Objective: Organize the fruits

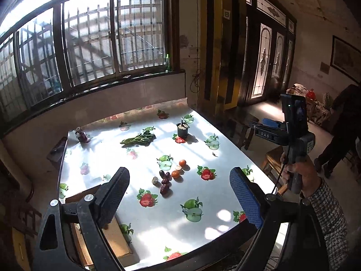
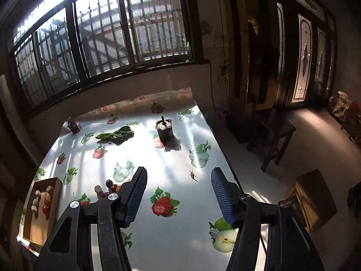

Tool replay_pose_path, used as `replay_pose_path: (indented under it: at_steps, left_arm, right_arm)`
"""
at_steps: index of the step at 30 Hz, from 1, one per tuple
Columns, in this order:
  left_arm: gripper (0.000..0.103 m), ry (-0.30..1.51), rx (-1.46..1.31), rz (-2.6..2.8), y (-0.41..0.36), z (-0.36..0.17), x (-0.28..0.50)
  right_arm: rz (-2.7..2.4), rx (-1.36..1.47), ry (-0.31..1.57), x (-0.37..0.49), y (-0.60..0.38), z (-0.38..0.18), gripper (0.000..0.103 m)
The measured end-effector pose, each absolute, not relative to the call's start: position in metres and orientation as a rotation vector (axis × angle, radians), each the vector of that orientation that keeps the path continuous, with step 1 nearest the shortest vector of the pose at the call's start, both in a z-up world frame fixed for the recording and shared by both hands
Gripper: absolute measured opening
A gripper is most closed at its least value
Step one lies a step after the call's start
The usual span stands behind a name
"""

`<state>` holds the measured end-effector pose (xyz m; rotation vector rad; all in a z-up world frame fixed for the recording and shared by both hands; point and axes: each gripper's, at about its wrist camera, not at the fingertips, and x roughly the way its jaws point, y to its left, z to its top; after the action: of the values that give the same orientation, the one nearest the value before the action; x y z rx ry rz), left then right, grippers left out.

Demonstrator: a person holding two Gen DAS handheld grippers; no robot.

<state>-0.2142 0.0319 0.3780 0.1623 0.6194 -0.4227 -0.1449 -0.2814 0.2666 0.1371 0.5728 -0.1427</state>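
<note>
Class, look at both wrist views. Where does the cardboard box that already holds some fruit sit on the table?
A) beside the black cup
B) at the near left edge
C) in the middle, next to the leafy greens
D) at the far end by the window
B: the right wrist view shows the cardboard box at the table's near left edge, with small fruits inside.

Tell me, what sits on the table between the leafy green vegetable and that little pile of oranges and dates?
Nothing real: in the left wrist view, only printed tablecloth lies between the leafy green vegetable and the fruit pile.
</note>
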Motion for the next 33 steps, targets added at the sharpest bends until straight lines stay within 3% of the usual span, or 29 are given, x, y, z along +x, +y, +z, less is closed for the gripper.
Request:
replay_pose_path:
  at_steps: [5, 7, 10, 12, 15, 20, 23, 24, 26, 27, 28, 33]
  left_arm:
    - [0.09, 0.592, 0.104, -0.231, 0.068, 0.415, -0.165]
    - [0.09, 0.585, 0.088, -0.188, 0.075, 0.429, -0.145]
    - [0.09, 0.566, 0.099, -0.155, 0.076, 0.432, -0.115]
    - [0.09, 0.578, 0.093, -0.166, 0.075, 0.417, -0.096]
    - [0.09, 0.62, 0.051, -0.217, 0.074, 0.369, -0.068]
    - [0.09, 0.725, -0.02, -0.289, 0.074, 0.247, -0.028]
    - [0.089, 0.844, -0.124, -0.331, 0.08, 0.172, -0.008]
    - [0.083, 0.878, -0.157, -0.35, 0.082, 0.152, -0.003]
    - [0.06, 0.937, -0.201, -0.359, 0.083, 0.116, 0.004]
    - [0.044, 0.96, -0.212, -0.357, 0.081, 0.103, 0.007]
    - [0.039, 0.979, -0.222, -0.362, 0.08, 0.092, 0.009]
    - [0.039, 0.973, -0.223, -0.397, 0.062, 0.064, 0.007]
  right_arm:
    - [-0.231, 0.041, 0.464, -0.158, -0.294, 0.377, 0.064]
    - [-0.277, -0.006, 0.45, -0.153, -0.294, 0.416, 0.07]
    - [-0.291, -0.018, 0.433, -0.142, -0.295, 0.447, 0.081]
    - [-0.268, 0.0, 0.434, -0.129, -0.292, 0.443, 0.082]
    - [-0.182, 0.039, 0.487, -0.097, -0.284, 0.398, 0.082]
    - [-0.03, 0.154, 0.695, -0.023, -0.259, 0.258, 0.082]
    - [0.07, 0.239, 0.802, 0.013, -0.239, 0.18, 0.066]
    - [0.101, 0.286, 0.827, 0.022, -0.234, 0.157, 0.063]
    - [0.138, 0.362, 0.854, 0.036, -0.227, 0.122, 0.061]
    - [0.149, 0.386, 0.866, 0.043, -0.222, 0.105, 0.059]
    - [0.146, 0.393, 0.874, 0.049, -0.218, 0.092, 0.059]
    - [0.135, 0.397, 0.903, 0.069, -0.207, 0.048, 0.059]
